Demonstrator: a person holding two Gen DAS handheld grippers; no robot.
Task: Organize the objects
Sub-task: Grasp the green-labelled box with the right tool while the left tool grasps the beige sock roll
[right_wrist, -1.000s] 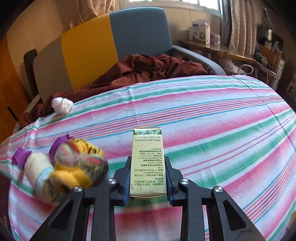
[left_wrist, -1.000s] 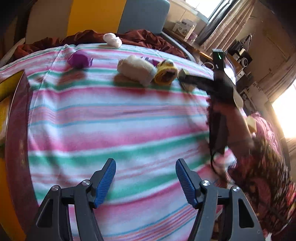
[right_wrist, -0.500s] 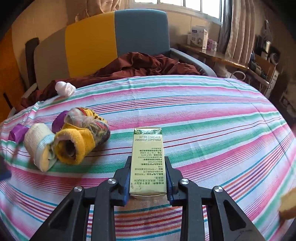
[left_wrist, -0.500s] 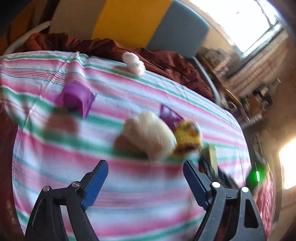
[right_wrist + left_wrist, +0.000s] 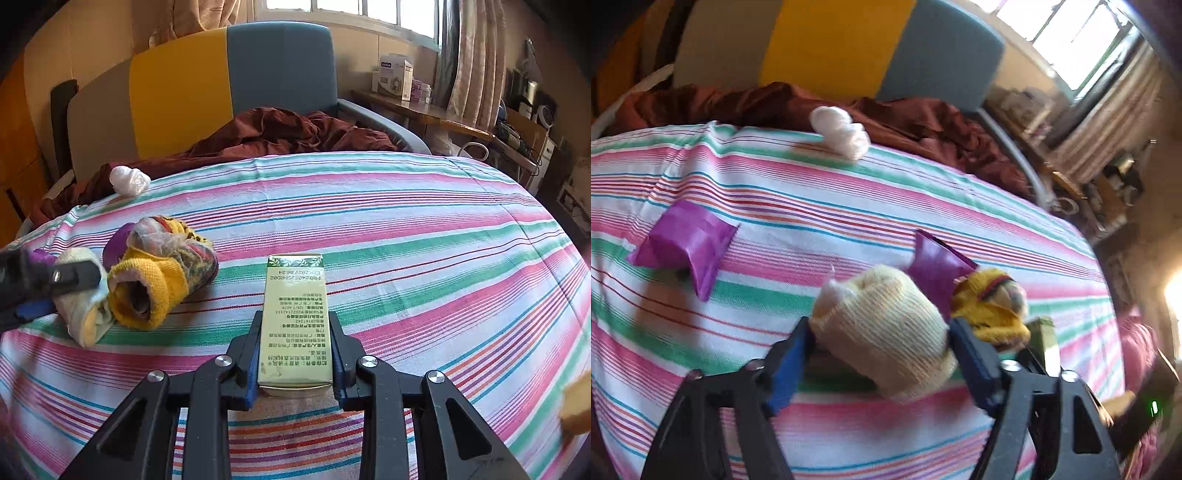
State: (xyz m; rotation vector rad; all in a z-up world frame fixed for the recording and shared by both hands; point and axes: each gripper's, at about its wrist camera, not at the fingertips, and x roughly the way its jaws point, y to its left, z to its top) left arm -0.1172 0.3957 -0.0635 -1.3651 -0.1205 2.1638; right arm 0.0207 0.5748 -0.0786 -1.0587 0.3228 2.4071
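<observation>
Left tongs point(image 5: 881, 345) closing around a cream sock roll point(image 5: 886, 328) beside the yellow sock roll point(image 5: 991, 314); right tongs point(image 5: 295, 356) clamp a green box point(image 5: 293, 321).

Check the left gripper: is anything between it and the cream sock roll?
Nothing visible does. The cream sock roll already sits between the closing jaws of the left gripper. The yellow sock roll lies just outside the right-hand finger.
</observation>
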